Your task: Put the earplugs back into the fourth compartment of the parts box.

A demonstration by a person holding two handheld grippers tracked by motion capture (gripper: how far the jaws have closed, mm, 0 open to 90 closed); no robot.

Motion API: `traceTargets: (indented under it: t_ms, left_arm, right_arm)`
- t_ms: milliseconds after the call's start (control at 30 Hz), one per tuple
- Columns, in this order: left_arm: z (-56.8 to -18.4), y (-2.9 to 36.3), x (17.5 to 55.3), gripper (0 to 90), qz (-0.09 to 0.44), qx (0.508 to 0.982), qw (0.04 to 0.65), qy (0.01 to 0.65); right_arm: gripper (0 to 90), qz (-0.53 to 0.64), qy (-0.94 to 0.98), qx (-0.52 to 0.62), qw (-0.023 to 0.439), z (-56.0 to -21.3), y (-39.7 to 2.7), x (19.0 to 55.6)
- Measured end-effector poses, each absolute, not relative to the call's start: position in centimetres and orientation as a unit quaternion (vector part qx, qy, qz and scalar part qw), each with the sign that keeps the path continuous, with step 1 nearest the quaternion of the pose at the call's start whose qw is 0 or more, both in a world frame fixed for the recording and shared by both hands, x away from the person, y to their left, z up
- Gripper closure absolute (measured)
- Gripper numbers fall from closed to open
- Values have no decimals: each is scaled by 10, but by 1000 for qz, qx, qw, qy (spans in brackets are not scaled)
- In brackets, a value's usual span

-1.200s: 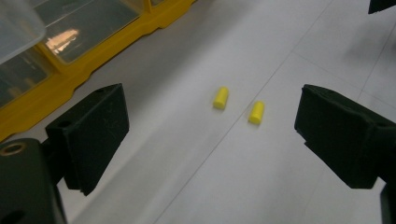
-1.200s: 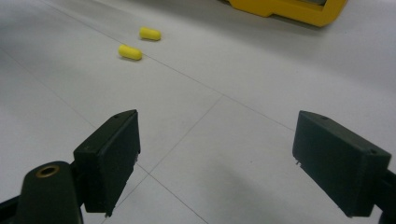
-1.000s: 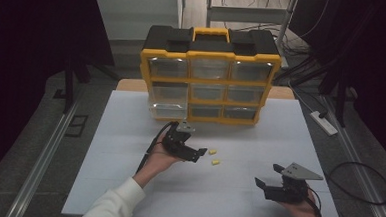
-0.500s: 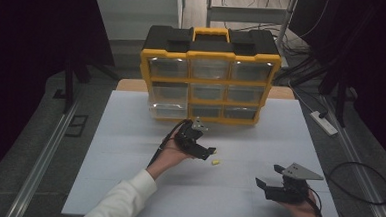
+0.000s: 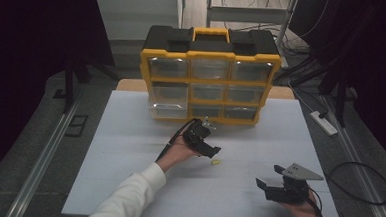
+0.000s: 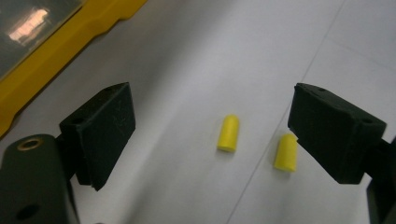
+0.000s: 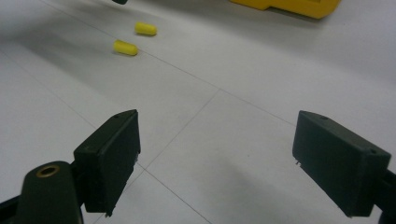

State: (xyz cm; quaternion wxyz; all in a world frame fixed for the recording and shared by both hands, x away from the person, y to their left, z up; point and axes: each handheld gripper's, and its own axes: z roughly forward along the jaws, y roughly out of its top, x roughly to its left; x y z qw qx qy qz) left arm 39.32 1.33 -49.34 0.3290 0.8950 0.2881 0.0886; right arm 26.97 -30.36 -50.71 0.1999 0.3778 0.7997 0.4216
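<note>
Two small yellow earplugs lie on the white table. In the left gripper view, one earplug (image 6: 228, 133) sits between the jaws and the other earplug (image 6: 286, 152) lies close to the right jaw. My left gripper (image 6: 212, 95) hovers over them; its jaws have just been closing a little but stand wide, touching neither plug. In the high view the left gripper (image 5: 210, 150) is at mid-table, just above one earplug (image 5: 216, 163). My right gripper (image 5: 268, 176) rests open at the front right, its jaws bare in the right gripper view (image 7: 219, 121), with both earplugs (image 7: 145, 29) far off.
A yellow and black organizer box (image 5: 210, 79) with clear drawers stands at the table's back edge. Its lower left drawer (image 5: 168, 109) looks pulled out slightly. A power strip (image 5: 323, 122) lies off the table's right side.
My left hand has moved to the right and slightly down, bringing its gripper over the earplugs. The right gripper has stayed in place.
</note>
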Motion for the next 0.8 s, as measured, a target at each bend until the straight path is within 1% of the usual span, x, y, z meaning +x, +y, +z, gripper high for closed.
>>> traceTargets:
  t_ms: [200,267,600,733,767,800]
  left_arm:
    - [-502,10,399,177,77,903,311,286]
    - [-504,9,401,217,63,906,307,285]
    - [-511,1,403,295,57,922,277,265]
    - [-513,-3,402,356,68,930,257,255]
    - [-512,-4,402,356,69,932,253,251]
    - [-512,-5,401,410,68,933,251,248]
  right_arm:
    - [160,419,800,379,200,-507,-304,270]
    - [160,419,800,380,200,-508,-304,270]
    - [162,418,800,381,199,-508,-304,270]
    - [162,418,801,381,198,-508,-304,270]
    - [162,417,801,380,199,-508,-304,270]
    - [162,417,801,381,199,-508,-305,270]
